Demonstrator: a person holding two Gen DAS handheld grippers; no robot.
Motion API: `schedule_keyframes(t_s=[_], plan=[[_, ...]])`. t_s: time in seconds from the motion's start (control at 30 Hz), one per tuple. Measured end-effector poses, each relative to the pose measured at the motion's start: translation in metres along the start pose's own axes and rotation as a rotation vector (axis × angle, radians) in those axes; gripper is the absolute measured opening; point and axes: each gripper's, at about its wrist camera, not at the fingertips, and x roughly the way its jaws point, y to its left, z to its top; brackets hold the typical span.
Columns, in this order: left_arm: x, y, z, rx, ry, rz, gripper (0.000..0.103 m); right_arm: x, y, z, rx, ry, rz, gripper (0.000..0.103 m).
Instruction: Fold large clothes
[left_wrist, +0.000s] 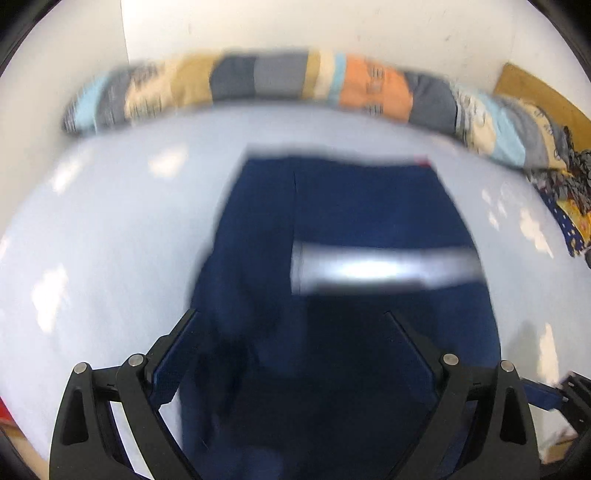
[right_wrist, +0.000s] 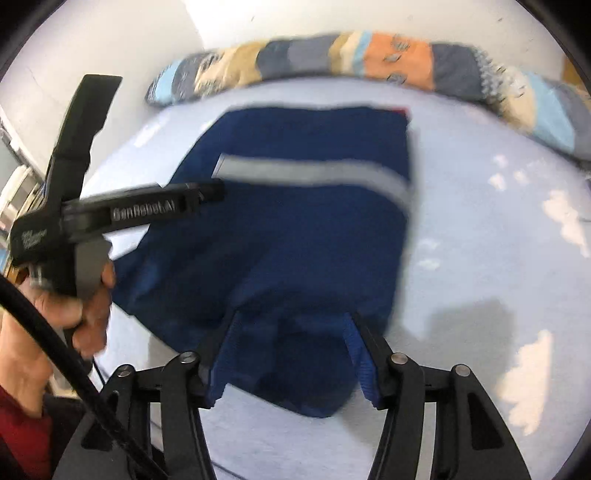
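A large navy blue garment (left_wrist: 343, 221) with a grey reflective stripe (left_wrist: 380, 267) lies folded on a pale blue bed sheet (left_wrist: 110, 229). It also shows in the right wrist view (right_wrist: 295, 229), with its stripe (right_wrist: 314, 171). My left gripper (left_wrist: 291, 321) is open, its jaws wide apart above the garment's near end. In the right wrist view the left gripper (right_wrist: 218, 192) reaches over the garment's left side, held by a hand (right_wrist: 88, 299). My right gripper (right_wrist: 291, 321) is open over the garment's near edge. Both views are motion-blurred.
A rolled patchwork quilt (left_wrist: 295, 81) lies along the far edge of the bed against a white wall (left_wrist: 332, 26). It also shows in the right wrist view (right_wrist: 369, 62). Patterned dark cloth (left_wrist: 569, 199) lies at the right edge.
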Motion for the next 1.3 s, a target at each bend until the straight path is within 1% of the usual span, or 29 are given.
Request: schedule_keyframes(t_s=[0.03,0.1,0.17,0.23,0.27,0.3,0.33,0.4,0.5,0.6,0.73,0.8,0.87,0.93,1.03,1.07,1.17,1.3], plan=[[0.001,0.000,0.008,-0.001,-0.024,0.012,0.096,-0.003,-0.007,0.001,0.026,-0.002,0.000,0.068],[0.013,0.005,0.018,-0.031,-0.017,0.009,0.096,-0.001,-0.022,0.003,0.087,0.012,0.039,0.069],[0.036,0.014,0.021,-0.079,0.033,0.017,0.096,0.004,-0.035,0.002,0.128,0.033,0.042,0.069],[0.067,0.023,0.014,-0.124,0.127,0.019,0.097,0.010,-0.044,0.001,0.142,0.052,0.021,0.069],[0.081,0.026,0.006,-0.142,0.172,0.010,0.100,0.012,-0.048,0.001,0.146,0.062,0.004,0.069],[0.090,0.028,0.003,-0.159,0.199,0.010,0.103,0.013,-0.051,0.002,0.152,0.069,0.002,0.069],[0.092,0.031,0.002,-0.181,0.201,0.001,0.103,0.014,-0.054,0.003,0.163,0.073,0.004,0.069],[0.086,0.029,0.008,-0.182,0.193,0.008,0.103,0.013,-0.057,0.006,0.180,0.075,0.007,0.069],[0.058,0.022,0.015,-0.137,0.131,0.011,0.103,0.007,-0.053,0.013,0.165,0.048,-0.009,0.069],[0.027,0.015,0.012,-0.083,0.065,0.017,0.103,-0.002,-0.034,0.015,0.101,0.014,-0.026,0.069],[0.000,0.010,-0.006,-0.022,0.035,0.029,0.103,-0.004,0.003,0.011,-0.058,-0.006,-0.070,0.068],[-0.004,0.006,-0.016,-0.018,0.048,0.014,0.103,-0.001,0.014,0.006,-0.106,0.007,-0.062,0.064],[-0.006,0.010,-0.031,-0.035,0.071,-0.007,0.103,0.003,0.023,0.002,-0.136,0.024,-0.053,0.061],[-0.004,0.018,-0.046,-0.055,0.104,-0.009,0.103,0.007,0.030,-0.002,-0.164,0.036,-0.064,0.060],[0.013,0.026,-0.069,-0.110,0.174,-0.013,0.103,0.019,0.033,-0.007,-0.203,0.061,-0.092,0.060],[0.018,0.030,-0.074,-0.134,0.185,-0.022,0.103,0.024,0.033,-0.009,-0.204,0.074,-0.095,0.060],[0.025,0.041,-0.083,-0.214,0.190,-0.066,0.103,0.036,0.029,-0.012,-0.204,0.092,-0.099,0.060],[0.022,0.039,-0.086,-0.206,0.183,-0.054,0.103,0.048,0.020,-0.011,-0.176,0.116,-0.065,0.061]])
